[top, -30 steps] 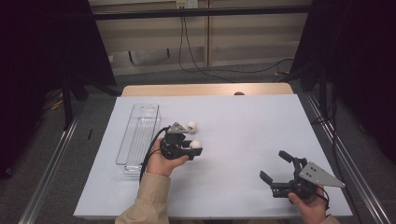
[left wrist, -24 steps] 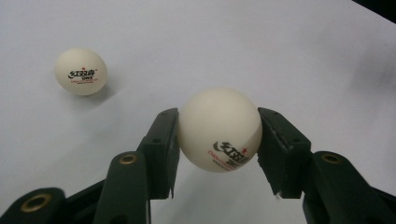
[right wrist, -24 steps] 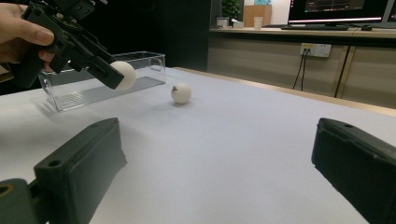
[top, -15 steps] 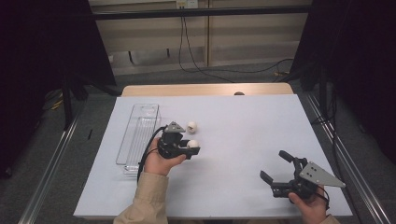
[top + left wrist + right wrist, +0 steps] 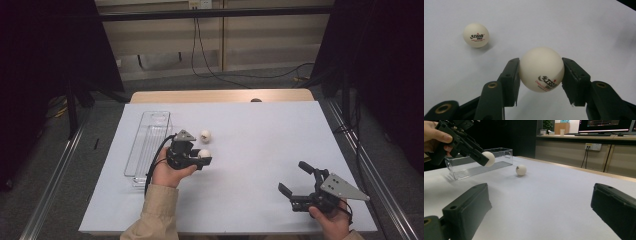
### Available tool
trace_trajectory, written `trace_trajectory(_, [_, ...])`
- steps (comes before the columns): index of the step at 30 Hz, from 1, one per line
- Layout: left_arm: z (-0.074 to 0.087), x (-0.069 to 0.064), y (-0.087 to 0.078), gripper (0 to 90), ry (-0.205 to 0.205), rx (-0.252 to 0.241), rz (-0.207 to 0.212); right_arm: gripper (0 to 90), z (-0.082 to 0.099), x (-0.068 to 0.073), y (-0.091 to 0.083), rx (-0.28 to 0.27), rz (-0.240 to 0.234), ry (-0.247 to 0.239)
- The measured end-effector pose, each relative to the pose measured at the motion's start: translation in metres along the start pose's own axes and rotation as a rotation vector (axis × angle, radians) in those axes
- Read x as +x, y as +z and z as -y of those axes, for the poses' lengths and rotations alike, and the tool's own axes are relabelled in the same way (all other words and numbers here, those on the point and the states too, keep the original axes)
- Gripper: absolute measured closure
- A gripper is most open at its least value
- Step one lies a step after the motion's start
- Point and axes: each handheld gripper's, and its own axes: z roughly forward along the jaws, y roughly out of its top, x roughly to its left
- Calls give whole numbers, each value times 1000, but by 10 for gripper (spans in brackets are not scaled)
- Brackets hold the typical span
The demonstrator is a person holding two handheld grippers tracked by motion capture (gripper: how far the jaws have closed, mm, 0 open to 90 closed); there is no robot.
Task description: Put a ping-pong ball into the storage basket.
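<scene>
L gripper: holding ball, off table | R gripper: wide, nothing in it | 2nd ball near tray

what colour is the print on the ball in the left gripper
Black and red lettering on the white ball held by the left gripper; clearest in the left gripper view.

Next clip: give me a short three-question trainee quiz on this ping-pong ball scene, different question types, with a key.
1. True or false: the left gripper is shut on a ball.
2. Multiple choice: the loose ball lies (A) inside the clear tray, (B) on the white table, apart from the tray, (C) between the right gripper's jaws.
3. Fill in: the right gripper has its jaws ____ with nothing between them.

Key: 1 true, the held ball is pinched by both pads and lifted off the table. 2 B, the clear tray stands left of it. 3 open.
</scene>
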Motion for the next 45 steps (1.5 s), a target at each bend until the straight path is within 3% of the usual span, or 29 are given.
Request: trace_trajectory(45, [4, 16, -17, 511, -46, -10, -46, 16, 0, 0, 0, 0, -1, 1])
